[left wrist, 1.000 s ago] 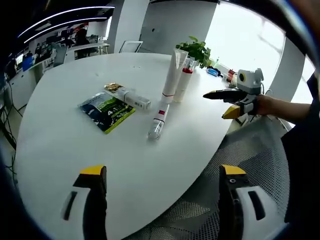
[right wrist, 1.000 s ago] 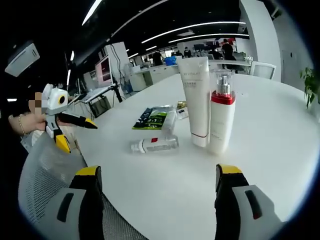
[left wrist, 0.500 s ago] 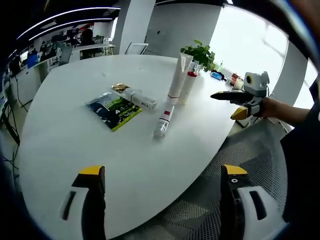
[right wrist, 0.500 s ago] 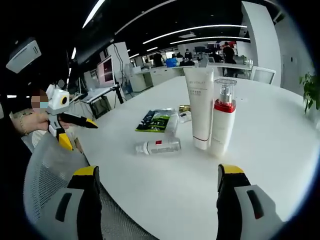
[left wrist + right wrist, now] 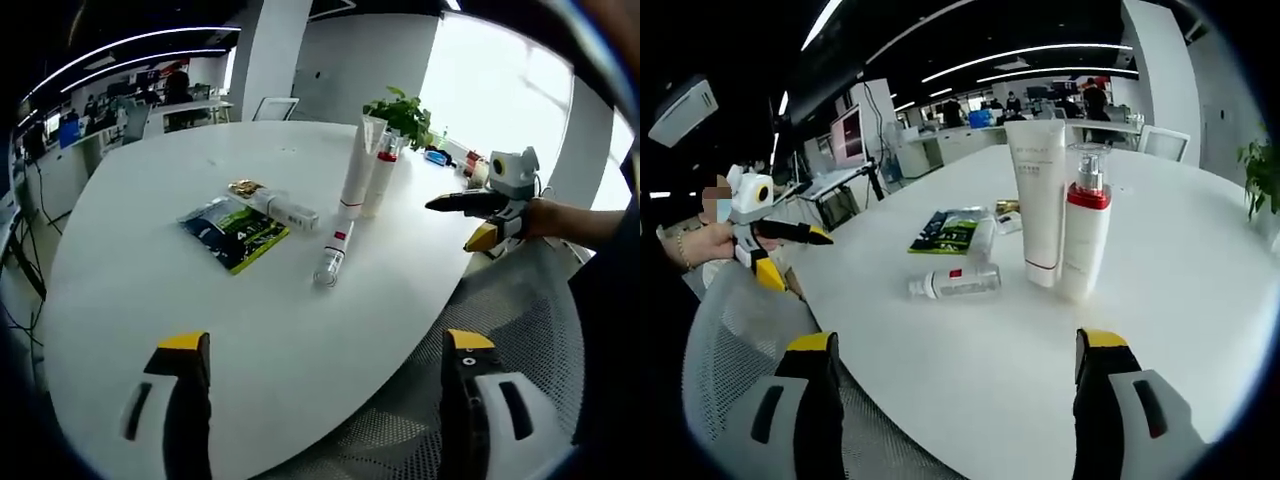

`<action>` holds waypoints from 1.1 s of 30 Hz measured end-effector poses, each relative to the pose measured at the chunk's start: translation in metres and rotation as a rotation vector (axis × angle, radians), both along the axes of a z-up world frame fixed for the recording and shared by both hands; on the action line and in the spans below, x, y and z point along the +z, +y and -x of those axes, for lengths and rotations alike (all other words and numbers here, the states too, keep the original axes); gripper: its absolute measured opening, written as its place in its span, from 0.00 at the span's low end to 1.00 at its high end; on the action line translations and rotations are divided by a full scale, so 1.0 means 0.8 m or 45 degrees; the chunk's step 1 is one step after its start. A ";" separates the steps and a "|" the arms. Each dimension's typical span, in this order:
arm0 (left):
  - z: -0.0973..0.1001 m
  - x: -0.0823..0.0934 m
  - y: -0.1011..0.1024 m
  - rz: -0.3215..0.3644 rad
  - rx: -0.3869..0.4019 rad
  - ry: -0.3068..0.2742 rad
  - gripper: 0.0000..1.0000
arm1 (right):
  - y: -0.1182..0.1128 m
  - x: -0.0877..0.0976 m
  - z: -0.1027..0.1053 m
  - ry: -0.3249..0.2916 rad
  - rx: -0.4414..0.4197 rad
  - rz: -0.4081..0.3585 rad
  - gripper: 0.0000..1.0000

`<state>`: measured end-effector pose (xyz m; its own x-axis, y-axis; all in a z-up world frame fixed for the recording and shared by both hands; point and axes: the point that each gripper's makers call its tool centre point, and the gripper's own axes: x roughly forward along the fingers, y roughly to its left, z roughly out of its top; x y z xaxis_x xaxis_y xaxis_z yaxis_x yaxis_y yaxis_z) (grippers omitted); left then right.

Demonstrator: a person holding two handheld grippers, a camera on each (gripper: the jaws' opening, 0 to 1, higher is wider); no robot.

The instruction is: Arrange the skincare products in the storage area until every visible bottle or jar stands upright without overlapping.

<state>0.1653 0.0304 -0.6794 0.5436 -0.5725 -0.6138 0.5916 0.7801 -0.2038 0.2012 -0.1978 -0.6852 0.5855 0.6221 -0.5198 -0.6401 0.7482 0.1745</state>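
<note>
Lying on its side near the middle of the white table point(image 5: 150, 290), the small clear bottle point(image 5: 958, 283) with a red label, just in front of an upright white tube point(image 5: 1034, 205) and a red-collared pump bottle point(image 5: 1083, 235) standing side by side. Beyond it, a green sachet point(image 5: 235, 223) and a flat-lying slim white tube point(image 5: 285, 208), possibly with a gold cap, though too small to be sure. Well short of all these and hovering off the table edge, the left gripper point(image 5: 325, 400) and the right gripper point(image 5: 958, 395), each spread wide with nothing between the jaws. Likely light, rigid and smooth, prone to rolling; best pinched across the body near the label, then tipped onto its base clear of the neighbours.
</note>
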 end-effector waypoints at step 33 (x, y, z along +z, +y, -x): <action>0.001 -0.009 -0.001 -0.010 -0.012 0.010 0.88 | 0.056 -0.009 -0.023 -0.089 0.487 0.305 0.75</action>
<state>0.1649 0.0300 -0.6870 0.5334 -0.5728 -0.6225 0.5972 0.7761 -0.2025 0.2195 -0.1530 -0.6927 0.3759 0.6678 -0.6425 -0.8824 0.4696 -0.0282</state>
